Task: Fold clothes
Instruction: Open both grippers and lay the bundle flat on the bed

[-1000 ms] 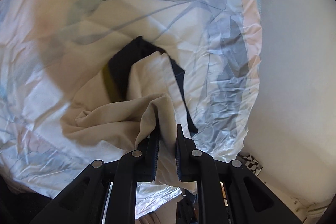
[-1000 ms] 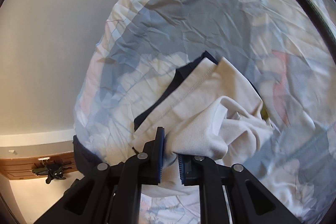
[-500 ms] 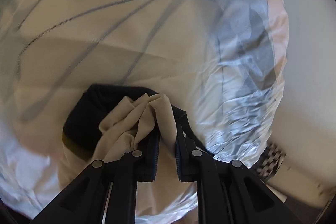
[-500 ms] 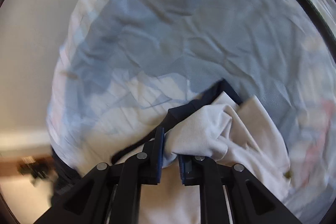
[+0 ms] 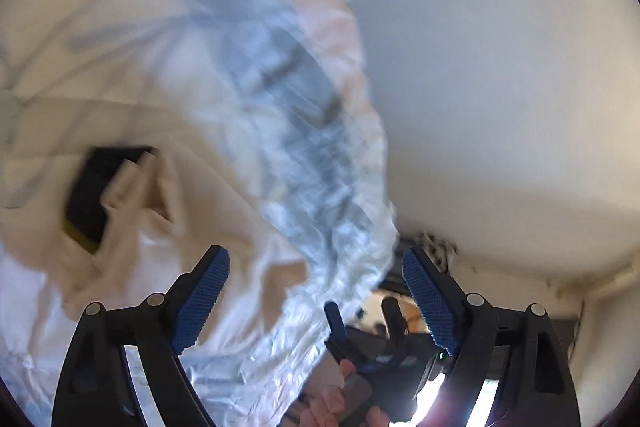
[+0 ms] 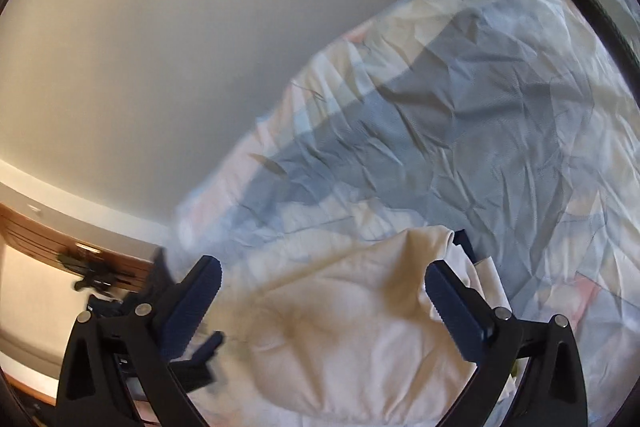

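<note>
Both grippers have just been opening their jaws, and nothing is between the blue pads now. The left gripper [image 5: 316, 297] stands released above the patterned bedsheet [image 5: 304, 163]; the cream garment [image 5: 160, 227] lies ahead of it, to its left, over a dark garment [image 5: 92, 187]. The right gripper [image 6: 320, 303] is released too, and the cream garment [image 6: 340, 339] lies crumpled just below and ahead of its spread fingers, not pressed by them.

Soft daylight, heavy motion blur, fisheye-dark corners, glare below.
</note>
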